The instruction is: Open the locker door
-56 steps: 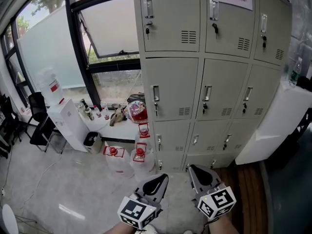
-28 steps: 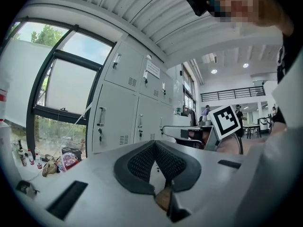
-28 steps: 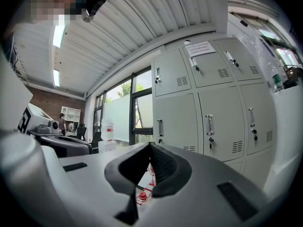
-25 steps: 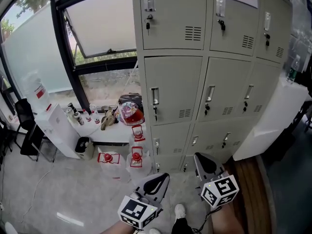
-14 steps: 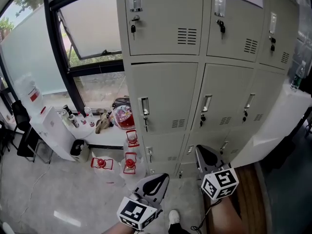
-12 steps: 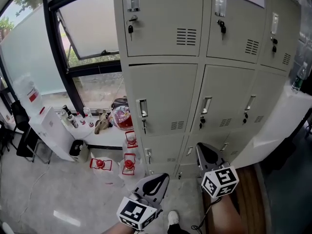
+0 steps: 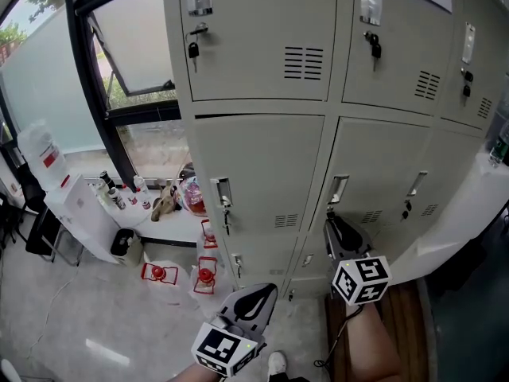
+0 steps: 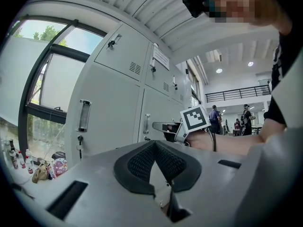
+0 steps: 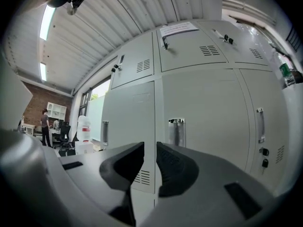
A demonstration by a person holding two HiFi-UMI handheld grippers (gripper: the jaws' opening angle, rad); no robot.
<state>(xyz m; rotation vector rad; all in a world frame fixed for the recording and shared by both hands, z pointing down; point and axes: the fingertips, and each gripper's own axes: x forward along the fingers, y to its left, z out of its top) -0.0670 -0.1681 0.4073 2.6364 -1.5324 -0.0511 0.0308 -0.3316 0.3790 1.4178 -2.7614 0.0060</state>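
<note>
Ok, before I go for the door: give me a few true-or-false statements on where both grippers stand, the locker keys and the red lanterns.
1. The right gripper is clamped on the door handle ahead of it. False: its jaws are opening with nothing between them, and they are not on the handle.
2. The left gripper has its jaws together and holds nothing. True.
3. A key hangs from the lock of the top-left locker door. True.
4. The red lanterns stand on a shelf. False: they stand on the floor.
</note>
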